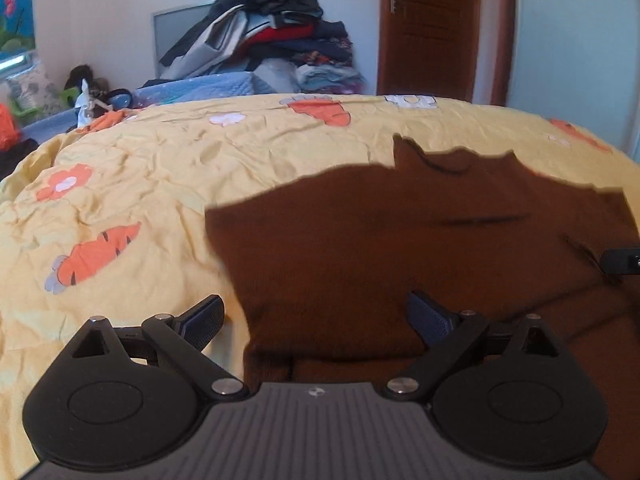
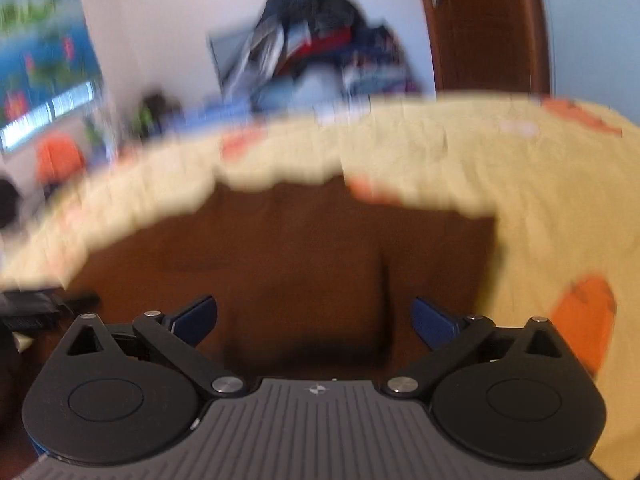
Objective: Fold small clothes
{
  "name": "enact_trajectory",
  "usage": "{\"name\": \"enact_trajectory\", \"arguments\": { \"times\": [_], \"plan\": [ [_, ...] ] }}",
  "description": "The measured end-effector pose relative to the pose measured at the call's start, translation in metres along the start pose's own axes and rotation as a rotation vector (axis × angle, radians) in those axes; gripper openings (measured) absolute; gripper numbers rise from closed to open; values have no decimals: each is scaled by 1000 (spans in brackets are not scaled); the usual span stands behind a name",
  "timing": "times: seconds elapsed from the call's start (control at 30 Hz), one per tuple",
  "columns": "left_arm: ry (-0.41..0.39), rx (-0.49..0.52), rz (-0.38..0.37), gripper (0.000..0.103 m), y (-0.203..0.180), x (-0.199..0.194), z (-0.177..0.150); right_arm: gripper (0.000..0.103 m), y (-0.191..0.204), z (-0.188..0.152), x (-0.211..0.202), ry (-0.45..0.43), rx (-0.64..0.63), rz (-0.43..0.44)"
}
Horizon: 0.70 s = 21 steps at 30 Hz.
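Fingers of the left gripper (image 1: 316, 316) and right gripper (image 2: 314, 318) spread apart, empty, above the near edge of the brown garment (image 1: 400, 248) lying flat on the yellow bedspread (image 1: 160, 168).

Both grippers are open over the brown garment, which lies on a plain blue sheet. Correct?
Not quite: the sheet is yellow with orange carrot and flower prints, as the left wrist view shows clearly. The rest holds: the left gripper and right gripper are both open over the brown garment.
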State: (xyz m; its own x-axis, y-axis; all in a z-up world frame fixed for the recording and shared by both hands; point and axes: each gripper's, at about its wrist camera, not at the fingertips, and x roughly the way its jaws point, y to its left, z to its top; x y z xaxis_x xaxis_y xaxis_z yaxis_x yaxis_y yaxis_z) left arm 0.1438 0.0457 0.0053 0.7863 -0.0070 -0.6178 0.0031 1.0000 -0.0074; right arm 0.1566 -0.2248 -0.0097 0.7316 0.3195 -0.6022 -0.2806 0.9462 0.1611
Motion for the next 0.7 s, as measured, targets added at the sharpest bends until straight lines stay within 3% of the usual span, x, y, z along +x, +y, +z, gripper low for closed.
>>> {"name": "enact_trajectory", "arguments": {
  "times": [0.07,0.23,0.33,0.4,0.5,0.6,0.63,0.67,0.7],
  "plan": [
    [35,-79,-13,103,13,10,5,103,0,0,-1,0,-23,1],
    [74,-78,68,101,8,-2,12,101,9,3,-3,28,-57,-40],
    [47,-92,-13,101,13,-51,-10,100,9,-7,-44,27,-1,16],
    [29,-97,-28,102,19,-80,-34,102,-2,-23,-77,1,36,44],
    [66,-141,-8,101,36,-98,-62,100,-26,-45,-105,6,80,-38],
    [56,-176,3,97,42,-102,-73,86,-44,-59,-112,30,130,-55],
    [50,-177,8,90,40,-103,-72,75,-45,-60,-113,33,140,-22],
    [45,-176,0,60,37,-104,-69,60,-43,-60,-113,41,157,11],
    [49,-177,-10,22,35,-104,-67,47,-42,-58,-110,65,182,58]
  ]
}}
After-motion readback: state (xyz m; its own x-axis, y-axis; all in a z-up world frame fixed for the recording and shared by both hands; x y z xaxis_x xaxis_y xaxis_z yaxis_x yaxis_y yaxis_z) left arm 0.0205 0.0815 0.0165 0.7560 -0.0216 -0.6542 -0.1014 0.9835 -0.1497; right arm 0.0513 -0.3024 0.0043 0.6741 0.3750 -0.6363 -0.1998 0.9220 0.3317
